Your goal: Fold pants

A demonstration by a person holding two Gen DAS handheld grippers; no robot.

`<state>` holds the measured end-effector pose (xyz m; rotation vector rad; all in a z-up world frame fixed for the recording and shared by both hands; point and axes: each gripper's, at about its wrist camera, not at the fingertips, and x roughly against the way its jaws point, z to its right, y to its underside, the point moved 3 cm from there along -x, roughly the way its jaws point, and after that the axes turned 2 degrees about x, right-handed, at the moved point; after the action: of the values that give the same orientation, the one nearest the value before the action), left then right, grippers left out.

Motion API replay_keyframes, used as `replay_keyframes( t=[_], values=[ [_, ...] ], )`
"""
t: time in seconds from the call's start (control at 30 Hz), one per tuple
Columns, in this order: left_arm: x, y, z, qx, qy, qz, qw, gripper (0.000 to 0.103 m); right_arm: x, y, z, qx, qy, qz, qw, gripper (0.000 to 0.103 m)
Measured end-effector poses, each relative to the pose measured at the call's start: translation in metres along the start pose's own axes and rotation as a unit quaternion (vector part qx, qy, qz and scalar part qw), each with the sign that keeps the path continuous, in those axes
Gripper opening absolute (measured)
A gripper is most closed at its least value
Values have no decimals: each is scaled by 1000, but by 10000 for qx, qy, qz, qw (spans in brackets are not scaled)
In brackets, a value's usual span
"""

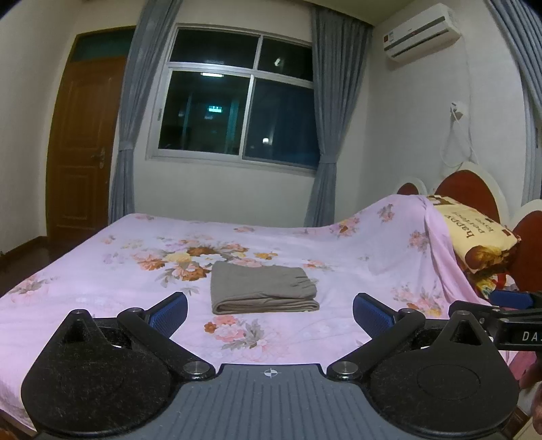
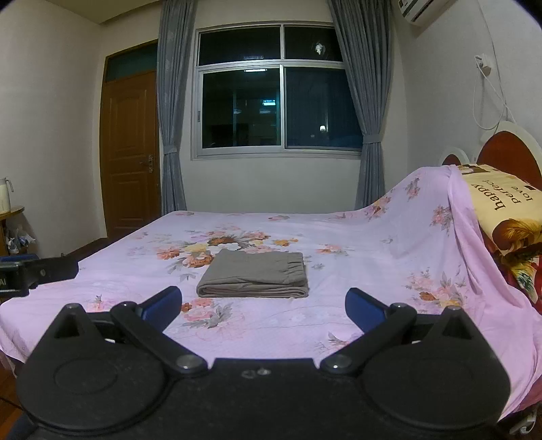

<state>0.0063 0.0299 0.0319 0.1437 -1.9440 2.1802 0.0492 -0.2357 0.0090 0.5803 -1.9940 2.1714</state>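
A: What's sitting nearest the cameras?

B: The two hand-held tools. The left gripper is hovering over the near edge of the bed with its blue-padded fingers spread wide, gripping nothing. The right gripper is hanging the same way, jaws parted and empty. In the left wrist view the right one is also poking in at the right edge.

A: And the pants?

B: The pants are lying just beyond the fingertips, apart from both tools, folded into a compact grey-brown rectangle. The thick folded edge is facing the cameras, and the gathered waistband is showing at the right end. They are resting on the pink floral bedspread, near the middle of the bed, just in front of the big flower print.

A: What is lying farther back?

B: To the right the spread is rising over a hump, and a yellow pillow with printed words is leaning against the red headboard. Behind the bed, grey curtains are framing a dark window, a brown door is standing shut to the left, and an air conditioner is sitting high on the right wall.
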Motion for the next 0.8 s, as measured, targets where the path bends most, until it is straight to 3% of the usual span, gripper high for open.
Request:
replay_keyframes(
  t=[0.8],
  values=[
    [0, 1, 3, -42, 58, 19, 10000, 103, 1, -1, -5, 19, 14, 45, 10000, 103]
  ],
)
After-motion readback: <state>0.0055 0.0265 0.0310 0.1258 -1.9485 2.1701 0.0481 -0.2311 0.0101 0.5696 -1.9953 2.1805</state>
